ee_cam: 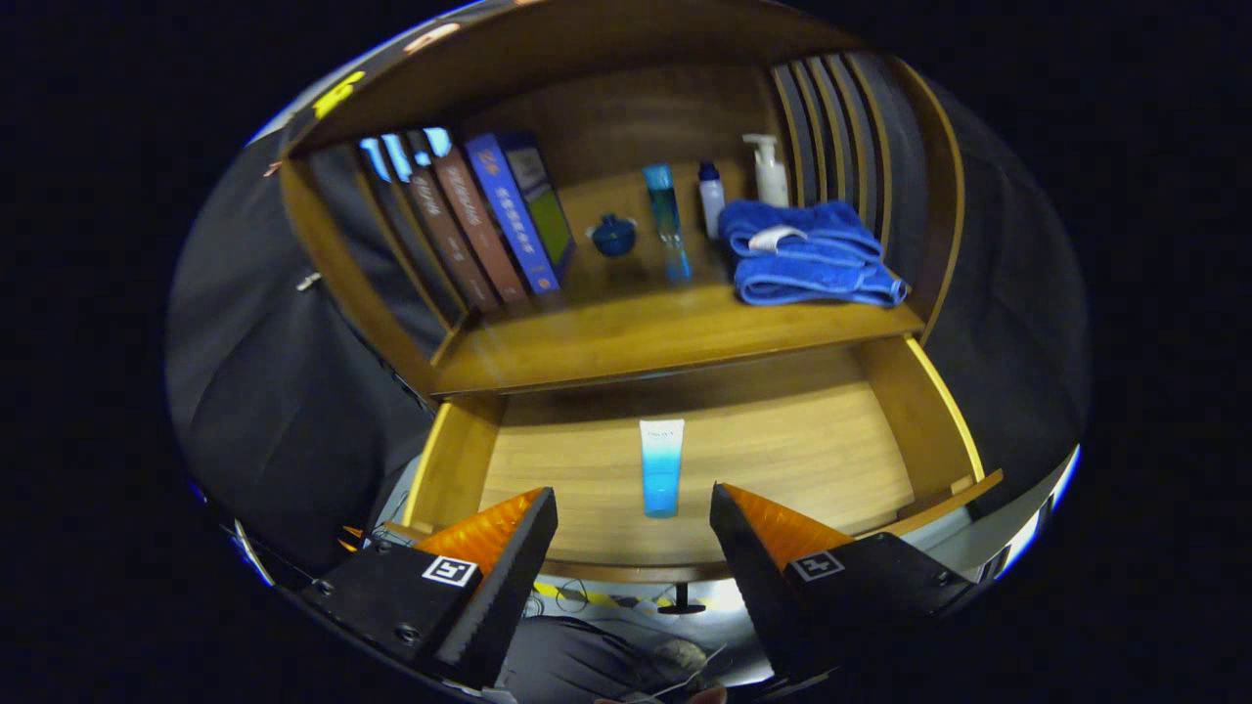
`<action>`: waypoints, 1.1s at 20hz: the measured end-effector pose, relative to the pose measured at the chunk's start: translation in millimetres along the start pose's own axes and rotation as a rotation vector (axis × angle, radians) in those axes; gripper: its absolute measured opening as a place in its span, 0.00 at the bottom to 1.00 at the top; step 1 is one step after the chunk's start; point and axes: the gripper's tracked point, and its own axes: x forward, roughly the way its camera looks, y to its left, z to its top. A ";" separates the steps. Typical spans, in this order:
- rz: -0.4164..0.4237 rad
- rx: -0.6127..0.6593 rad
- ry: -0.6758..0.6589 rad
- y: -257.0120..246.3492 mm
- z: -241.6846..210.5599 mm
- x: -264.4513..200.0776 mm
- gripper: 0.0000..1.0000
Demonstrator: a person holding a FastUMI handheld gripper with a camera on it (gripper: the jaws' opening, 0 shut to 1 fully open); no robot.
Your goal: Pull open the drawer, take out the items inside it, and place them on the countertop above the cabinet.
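Drawer (910, 411) pulled out | tube (661, 467) lies inside, unobstructed | gripper (634, 508) fingers spread, empty | countertop (636, 337) holds towel (807, 254), bottles, books (479, 220)

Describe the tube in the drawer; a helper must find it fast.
Start at the open wooden drawer below the shelf. The tube lies alone on its floor, ahead of the open claw. It is white fading to blue; the other blue bottles stand up on the shelf.

Dim booth, warm light on wood; strong fisheye bend at edges; sharp focus, shelf back shadowed.
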 end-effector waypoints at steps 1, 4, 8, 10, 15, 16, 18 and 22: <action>0.006 0.002 0.060 3.1 0.6 15.2 1.00; -0.063 -0.016 0.182 -6.8 0.4 54.4 1.00; -0.060 0.012 0.340 -1.3 -23.4 97.7 0.96; -0.076 0.001 0.381 -3.5 -32.4 111.8 0.93; -0.155 -0.072 0.422 -13.6 -44.2 137.0 0.76; -0.176 -0.080 0.422 -21.1 -44.4 139.4 0.68; -0.163 -0.057 0.431 -21.4 -45.1 138.8 0.54; -0.158 -0.060 0.448 -23.9 -49.9 134.3 0.39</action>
